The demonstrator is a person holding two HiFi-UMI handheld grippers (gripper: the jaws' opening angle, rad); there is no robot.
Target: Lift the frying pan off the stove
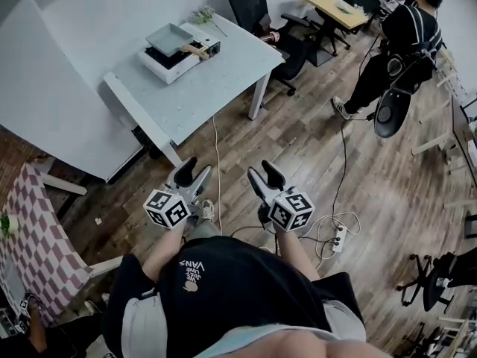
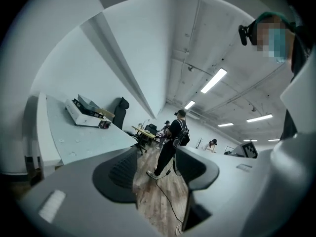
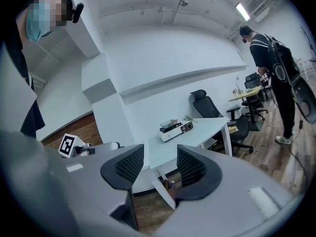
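A square grey-green frying pan (image 1: 168, 37) with a wooden handle (image 1: 195, 49) rests on a white portable stove (image 1: 179, 57) at the far end of a white table (image 1: 209, 88). Both grippers hover over the wooden floor close to my body, well short of the table. My left gripper (image 1: 194, 171) is open with nothing between its jaws, and so is my right gripper (image 1: 263, 171). In the left gripper view the stove (image 2: 84, 113) is far off to the left of the left gripper (image 2: 155, 164). In the right gripper view the stove (image 3: 173, 131) shows beyond the right gripper (image 3: 160, 164).
A black office chair (image 1: 257, 6) stands behind the table. A person in black (image 1: 402, 43) stands at the right. A power strip with cables (image 1: 339, 237) lies on the floor near my feet. A checkered-cloth table (image 1: 37, 237) is at the left.
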